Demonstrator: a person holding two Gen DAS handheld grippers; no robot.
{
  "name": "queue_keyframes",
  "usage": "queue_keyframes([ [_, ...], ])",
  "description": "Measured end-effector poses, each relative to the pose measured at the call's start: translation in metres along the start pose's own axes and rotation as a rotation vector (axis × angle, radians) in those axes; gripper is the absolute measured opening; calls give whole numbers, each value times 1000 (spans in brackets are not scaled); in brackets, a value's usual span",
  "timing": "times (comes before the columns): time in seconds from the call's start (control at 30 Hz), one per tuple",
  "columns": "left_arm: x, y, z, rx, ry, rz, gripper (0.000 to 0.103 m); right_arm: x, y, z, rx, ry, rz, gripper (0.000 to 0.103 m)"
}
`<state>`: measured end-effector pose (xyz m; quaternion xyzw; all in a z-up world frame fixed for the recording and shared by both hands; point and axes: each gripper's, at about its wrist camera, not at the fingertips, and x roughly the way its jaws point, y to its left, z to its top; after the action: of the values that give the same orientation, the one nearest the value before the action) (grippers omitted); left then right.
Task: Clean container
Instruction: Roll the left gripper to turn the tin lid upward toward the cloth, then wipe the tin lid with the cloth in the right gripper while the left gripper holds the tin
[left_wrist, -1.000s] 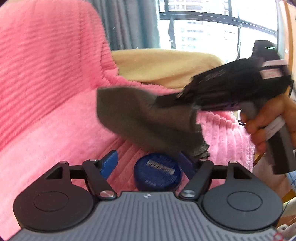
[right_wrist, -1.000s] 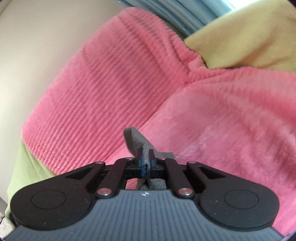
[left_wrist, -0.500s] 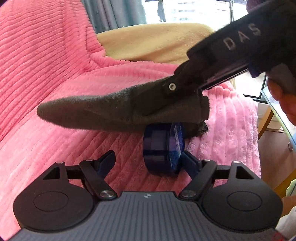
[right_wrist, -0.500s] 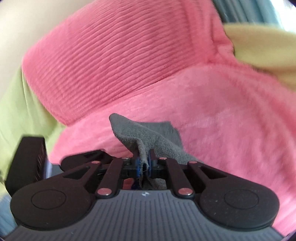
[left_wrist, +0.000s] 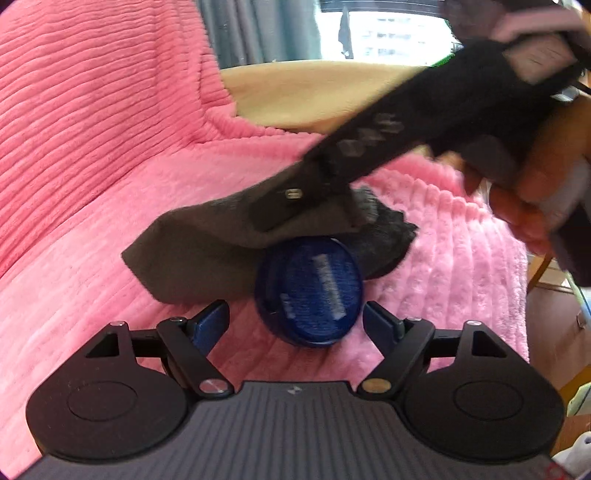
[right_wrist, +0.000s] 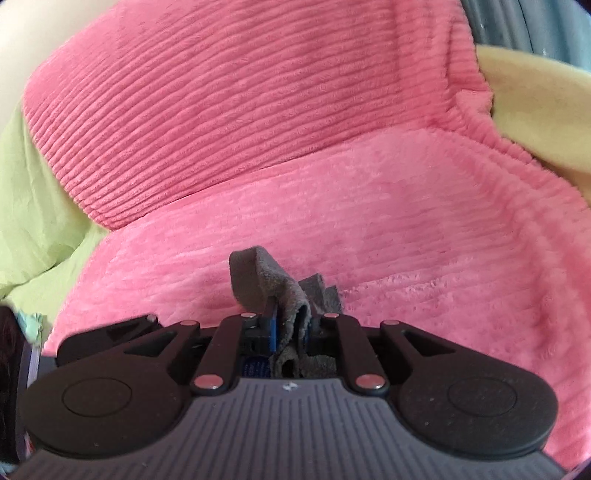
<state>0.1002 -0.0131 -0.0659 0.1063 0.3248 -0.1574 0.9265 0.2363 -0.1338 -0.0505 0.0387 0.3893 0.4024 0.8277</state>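
the left gripper (left_wrist: 295, 321) is standing wide, its blue pads (left_wrist: 210, 321) apart from the tin (left_wrist: 310, 291) that is sitting between them, nearer the right pad. its jaws have just been spreading a little further. the tin is a round, dark blue container tilted up on its edge on the pink blanket (left_wrist: 110, 184), its flat labelled face turned toward the left camera. whether the right pad is touching its rim is hard to tell.

the right gripper (right_wrist: 291, 325) is reaching in from the upper right of the left view, carried by a hand (left_wrist: 535, 192). a grey cloth (left_wrist: 207, 251) is hanging from its tip and draping over the top of the tin, trailing to the left across the blanket. in the right view the cloth (right_wrist: 266, 280) is bunching up between the two fingers; the jaws have just been easing apart, with a narrow gap showing beside the left blue pad, and folds of cloth are still filling the space between them. a sliver of the blue tin is showing just below those fingers.

behind the blanket a yellow cushion (left_wrist: 314, 92) is lying below a window (left_wrist: 388, 29), and a green sheet (right_wrist: 33, 206) is showing at the left of the right view.
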Motion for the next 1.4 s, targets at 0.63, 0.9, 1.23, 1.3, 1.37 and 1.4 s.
queue_keyframes([
  [0.63, 22, 6, 7, -19, -26, 120, 68, -105, 1, 41, -79, -340, -264, 5],
  [0.9, 38, 0, 3, 22, 6, 132, 69, -40, 21, -4, -95, -78, -146, 5],
  [1.23, 36, -3, -1, 39, -28, 128, 72, -12, -17, -14, 158, 34, 163, 5],
  [1.3, 36, -4, -1, 46, -34, 132, 71, 2, -29, -20, 197, 87, 165, 5],
  [1.37, 35, -6, -1, 54, -39, 139, 70, 11, -33, -27, 211, 115, 187, 5],
  [1.4, 35, -7, -1, 59, -36, 141, 70, 14, -34, -29, 208, 123, 190, 4],
])
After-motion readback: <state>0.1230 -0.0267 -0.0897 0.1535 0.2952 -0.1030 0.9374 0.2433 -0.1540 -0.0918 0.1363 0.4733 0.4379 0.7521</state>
